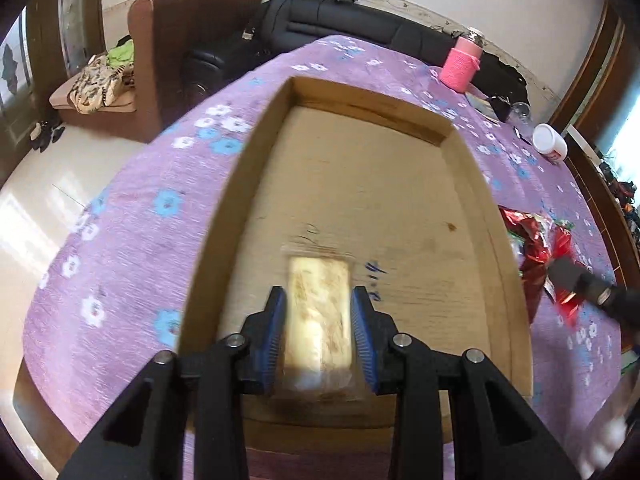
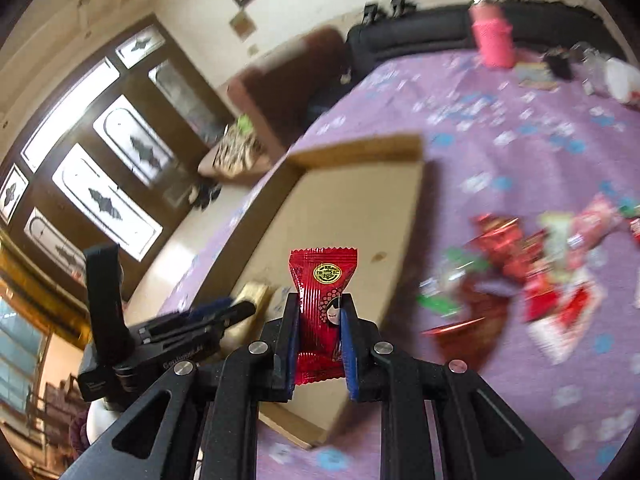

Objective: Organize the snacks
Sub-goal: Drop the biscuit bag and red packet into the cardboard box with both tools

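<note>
A shallow wooden tray [image 1: 400, 120] lies on the purple flowered tablecloth; it also shows in the right wrist view [image 2: 360, 148]. My left gripper [image 1: 319, 304] is over the tray's near end, its blue pads on both sides of a clear-wrapped pale yellow snack [image 1: 320, 304]. The same snack shows in the right wrist view [image 2: 254, 294]. My right gripper [image 2: 320, 308] is shut on a red wrapped candy [image 2: 322, 280] and holds it above the tray's near right corner. The right gripper [image 1: 592, 288] shows at the right edge of the left wrist view.
A heap of red and green wrapped snacks [image 2: 532, 272] lies right of the tray, also visible in the left wrist view [image 1: 540, 248]. A pink bottle [image 1: 460, 64] and a white jar [image 1: 550, 142] stand at the table's far side. Sofas stand behind the table.
</note>
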The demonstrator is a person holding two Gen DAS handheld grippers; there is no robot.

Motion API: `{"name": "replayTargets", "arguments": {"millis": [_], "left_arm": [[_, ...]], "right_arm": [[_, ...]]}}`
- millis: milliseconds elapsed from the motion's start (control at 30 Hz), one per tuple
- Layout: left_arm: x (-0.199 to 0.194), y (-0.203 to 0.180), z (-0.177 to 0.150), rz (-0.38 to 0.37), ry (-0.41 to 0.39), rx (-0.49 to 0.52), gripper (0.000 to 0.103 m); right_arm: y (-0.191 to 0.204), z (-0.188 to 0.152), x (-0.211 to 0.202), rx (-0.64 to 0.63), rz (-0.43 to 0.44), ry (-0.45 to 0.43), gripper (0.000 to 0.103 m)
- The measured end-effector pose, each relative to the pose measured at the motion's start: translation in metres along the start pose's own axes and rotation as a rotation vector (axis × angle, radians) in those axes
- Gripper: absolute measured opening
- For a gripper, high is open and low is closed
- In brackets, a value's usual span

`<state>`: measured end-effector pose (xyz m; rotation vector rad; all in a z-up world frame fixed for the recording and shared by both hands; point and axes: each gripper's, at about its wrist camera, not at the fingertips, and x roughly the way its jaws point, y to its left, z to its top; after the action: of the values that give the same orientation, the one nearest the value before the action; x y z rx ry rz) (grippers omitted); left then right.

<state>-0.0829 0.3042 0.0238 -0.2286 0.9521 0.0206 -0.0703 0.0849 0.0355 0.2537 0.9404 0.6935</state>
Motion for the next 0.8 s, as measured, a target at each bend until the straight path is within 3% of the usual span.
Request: {"name": "replayTargets", "arguments": {"millis": [100, 233, 300, 367, 467, 567, 633, 700, 800], "left_arm": [[-0.006, 0.013, 0.003, 0.052, -0.014, 0.008, 0.032], [-0.014, 0.028, 0.005, 0.018, -0.026, -0.009, 0.032], [-0.023, 0.028, 0.005, 0.006, -0.056, -0.014, 0.037], [-0.035, 0.026, 0.006, -0.038, -0.095, -0.034, 0.055], [-0.055, 0.015, 0.009, -0.084, -0.147, -0.057, 0.072], [-0.08, -0.004, 0.014, -0.078, -0.204, -0.071, 0.091], [-0.098, -0.021, 0.01, -0.152, -0.268, -0.081, 0.096], [-0.101, -0.038, 0.005, -0.242, -0.281, -0.071, 0.097], [-0.09, -0.067, 0.001, -0.281, -0.226, -0.027, 0.097]], "right_arm": [[0.011, -0.006, 0.028, 0.006, 0.009, 0.055, 0.02], [0.025, -0.012, 0.05, -0.018, -0.013, 0.079, 0.022], [0.025, -0.01, 0.053, -0.032, -0.043, 0.074, 0.023], [0.026, -0.01, 0.05, -0.04, -0.03, 0.076, 0.024], [0.024, -0.005, 0.027, -0.041, -0.013, 0.024, 0.024], [0.006, 0.0, -0.024, -0.038, -0.027, -0.085, 0.025], [-0.017, 0.001, -0.055, -0.013, -0.078, -0.155, 0.036], [-0.056, 0.001, -0.088, 0.041, -0.171, -0.232, 0.059], [-0.114, -0.003, -0.119, 0.129, -0.315, -0.235, 0.059]]}}
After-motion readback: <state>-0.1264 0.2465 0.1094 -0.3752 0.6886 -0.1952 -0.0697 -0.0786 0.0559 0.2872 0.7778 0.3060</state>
